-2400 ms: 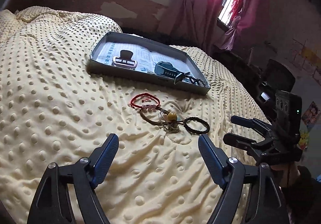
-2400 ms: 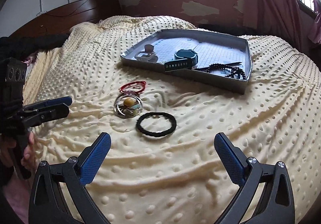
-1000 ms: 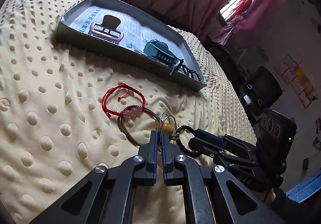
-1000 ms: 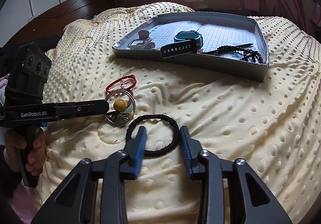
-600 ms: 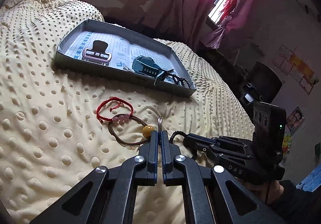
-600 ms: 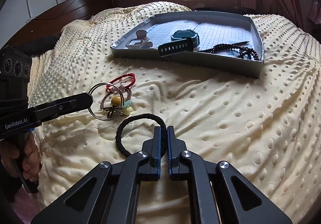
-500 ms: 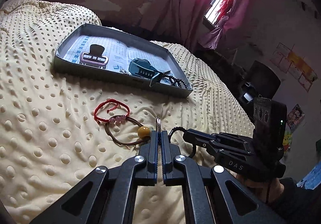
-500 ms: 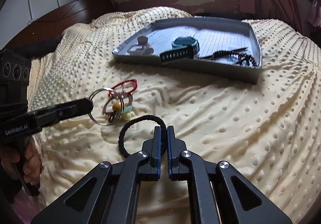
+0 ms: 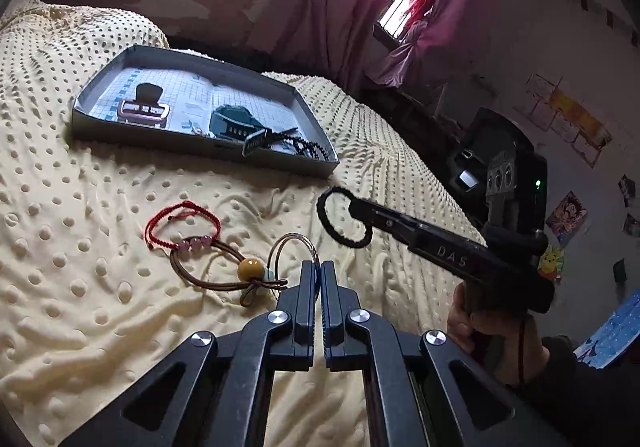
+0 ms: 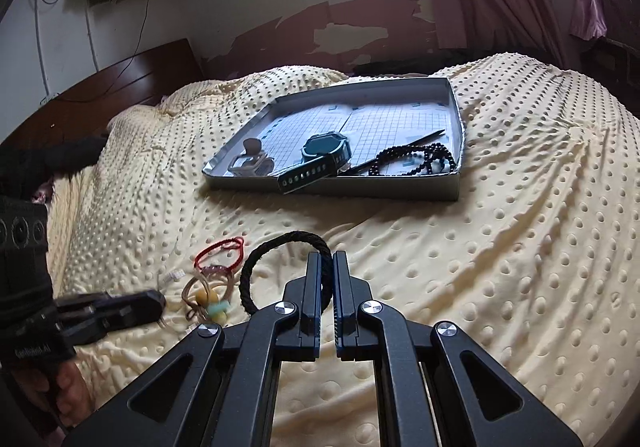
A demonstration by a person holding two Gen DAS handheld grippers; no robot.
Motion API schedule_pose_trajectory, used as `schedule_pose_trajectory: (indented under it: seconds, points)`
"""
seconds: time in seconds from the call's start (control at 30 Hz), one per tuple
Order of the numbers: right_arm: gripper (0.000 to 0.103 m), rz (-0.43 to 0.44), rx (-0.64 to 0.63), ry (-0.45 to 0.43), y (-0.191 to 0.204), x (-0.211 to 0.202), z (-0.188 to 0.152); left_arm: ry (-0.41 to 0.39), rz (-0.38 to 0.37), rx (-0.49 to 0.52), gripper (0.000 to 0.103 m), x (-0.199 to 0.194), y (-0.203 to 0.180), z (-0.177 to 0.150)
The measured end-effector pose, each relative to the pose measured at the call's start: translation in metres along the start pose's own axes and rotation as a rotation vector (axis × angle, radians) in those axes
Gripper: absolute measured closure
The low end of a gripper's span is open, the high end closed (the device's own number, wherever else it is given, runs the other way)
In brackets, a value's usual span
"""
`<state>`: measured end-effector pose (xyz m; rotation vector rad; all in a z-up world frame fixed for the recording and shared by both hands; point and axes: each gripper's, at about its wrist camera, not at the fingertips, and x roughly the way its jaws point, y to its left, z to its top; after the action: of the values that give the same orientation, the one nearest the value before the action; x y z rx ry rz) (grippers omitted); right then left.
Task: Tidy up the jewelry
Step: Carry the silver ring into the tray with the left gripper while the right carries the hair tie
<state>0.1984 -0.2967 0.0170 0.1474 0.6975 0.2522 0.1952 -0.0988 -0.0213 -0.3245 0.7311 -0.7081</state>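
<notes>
Blanket (image 10: 500,267) — bare beside tray (image 10: 400,189)

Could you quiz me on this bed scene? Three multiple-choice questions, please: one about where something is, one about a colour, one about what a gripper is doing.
1. Where is the teal watch?
A. On the blanket
B. In the grey tray
C. In a gripper

2. What colour is the cord bracelet lying on the blanket?
A. Red
B. Green
C. White

3. What is the right gripper doing?
A. Open, empty
B. Shut on a black braided loop
C. Shut on the watch

B: it lies inside the tray. A: its cord is red. B: the fingers pinch the loop.
</notes>
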Motion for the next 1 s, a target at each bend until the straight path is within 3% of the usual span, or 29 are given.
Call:
schedule_pose_trajectory:
  seconds: [0.2, 0.7, 0.83, 1.0]
  points:
    - [0.098, 0.002, 0.017, 0.001, -0.002, -0.002, -0.002, 0.081, 0.018, 0.037, 0.100, 0.017, -0.012, -0.015]
    - [0.098, 0.009, 0.057, -0.030, -0.009, -0.009, -0.001, 0.056, -0.075, 0.092, 0.100, 0.000, -0.042, -0.016]
    - [0.098, 0.006, 0.083, -0.065, -0.014, -0.010, 0.004, 0.010, -0.046, 0.106, 0.100, -0.004, -0.041, 0.005]
    - [0.098, -0.022, 0.115, -0.126, -0.022, -0.003, 0.019, -0.056, 0.032, 0.123, 0.100, -0.005, -0.028, 0.060]
